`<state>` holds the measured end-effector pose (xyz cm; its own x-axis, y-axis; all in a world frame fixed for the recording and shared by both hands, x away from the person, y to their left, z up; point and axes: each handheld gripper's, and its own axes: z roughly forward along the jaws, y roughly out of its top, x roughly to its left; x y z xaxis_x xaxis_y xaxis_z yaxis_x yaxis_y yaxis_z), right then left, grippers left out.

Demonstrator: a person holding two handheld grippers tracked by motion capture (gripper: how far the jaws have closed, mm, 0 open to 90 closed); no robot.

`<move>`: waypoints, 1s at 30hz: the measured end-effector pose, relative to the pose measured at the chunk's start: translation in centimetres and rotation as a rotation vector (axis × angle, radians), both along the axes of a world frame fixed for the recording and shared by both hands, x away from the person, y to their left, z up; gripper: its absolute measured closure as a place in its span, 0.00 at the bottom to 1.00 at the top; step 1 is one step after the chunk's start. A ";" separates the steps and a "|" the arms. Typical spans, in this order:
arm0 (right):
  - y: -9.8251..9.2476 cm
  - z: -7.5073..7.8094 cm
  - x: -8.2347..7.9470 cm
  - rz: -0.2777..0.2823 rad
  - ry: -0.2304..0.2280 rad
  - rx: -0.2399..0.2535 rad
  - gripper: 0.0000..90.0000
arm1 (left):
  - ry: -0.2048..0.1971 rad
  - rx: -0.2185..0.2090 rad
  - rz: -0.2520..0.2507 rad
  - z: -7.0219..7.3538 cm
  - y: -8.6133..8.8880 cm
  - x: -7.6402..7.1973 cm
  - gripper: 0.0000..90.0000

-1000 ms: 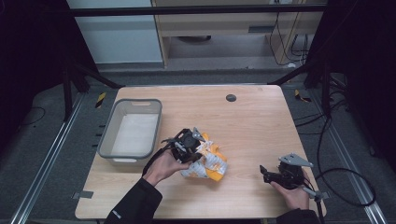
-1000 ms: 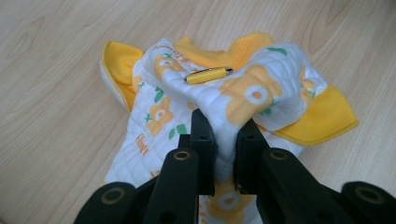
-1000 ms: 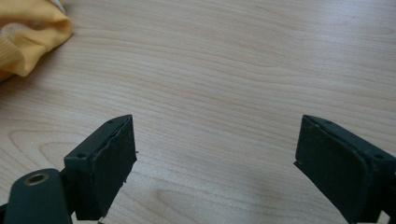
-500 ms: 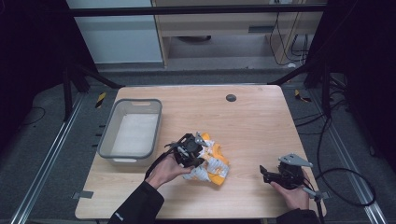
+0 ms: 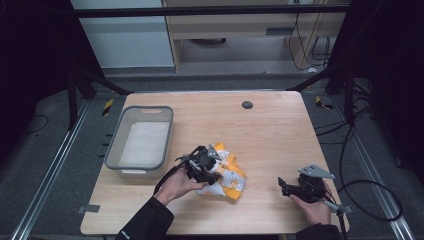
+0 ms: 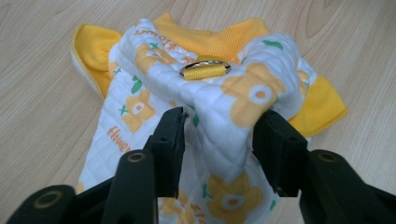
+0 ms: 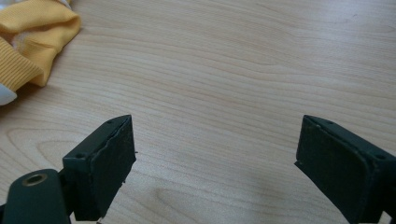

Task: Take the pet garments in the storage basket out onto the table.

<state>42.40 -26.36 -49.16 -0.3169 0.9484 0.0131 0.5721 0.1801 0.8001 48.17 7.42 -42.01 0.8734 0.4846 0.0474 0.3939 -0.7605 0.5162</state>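
A small quilted white garment with orange flower prints and yellow ribbed trim (image 5: 224, 172) lies crumpled on the light wooden table (image 5: 260, 135), a little toward the near edge and left of its middle, just to the right of a translucent grey plastic tub (image 5: 141, 142) that stands by the table's left edge. The left gripper (image 5: 204, 167), held in the person's left hand (image 5: 179, 184), sits right on the garment's left side. In the left gripper view a raised fold of the quilted cloth (image 6: 229, 116) stands up between the two black jaws, which have just been opening: the right jaw still lies against the fold, while a narrow gap shows between the left jaw and the cloth, so the pads no longer pinch it. On top of that fold a silver metal ring on a yellow webbing loop (image 6: 205, 69) faces upward, with the yellow collar beyond it. The right gripper (image 5: 289, 186) rests low near the table's near right corner in the person's right hand (image 5: 315, 207), well apart from the garment; its jaws stand wide with only bare wood between them, and a yellow ribbed hem (image 7: 32, 35) shows at the upper left corner of the right gripper view. A small dark round disc (image 5: 247, 104) lies near the table's far edge.
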 end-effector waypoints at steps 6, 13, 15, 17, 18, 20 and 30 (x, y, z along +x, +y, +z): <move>0.0 0.0 0.0 -0.003 0.001 0.000 0.13 | -0.040 -0.041 0.002 0.6 0.5 -0.5 0.42; -0.1 0.0 0.0 -0.005 0.003 0.003 0.13 | -0.075 -0.068 0.001 0.9 1.2 -1.1 0.29; -0.1 0.0 0.0 -0.005 0.003 0.004 0.13 | -0.083 -0.080 0.009 1.0 1.5 -1.4 0.28; -0.1 -0.1 0.0 -0.005 0.002 0.003 0.13 | -0.094 -0.091 0.014 1.1 1.8 -1.6 0.27; -0.1 -0.1 0.0 -0.005 0.002 0.003 0.13 | -0.106 -0.097 0.018 1.1 2.0 -1.7 0.26; -0.1 0.0 0.0 -0.005 0.001 0.002 0.13 | -0.127 -0.111 0.039 1.1 2.4 -2.0 0.25; -0.1 -0.1 0.0 -0.005 0.002 0.002 0.12 | -0.158 -0.213 0.112 0.0 5.5 -3.6 0.21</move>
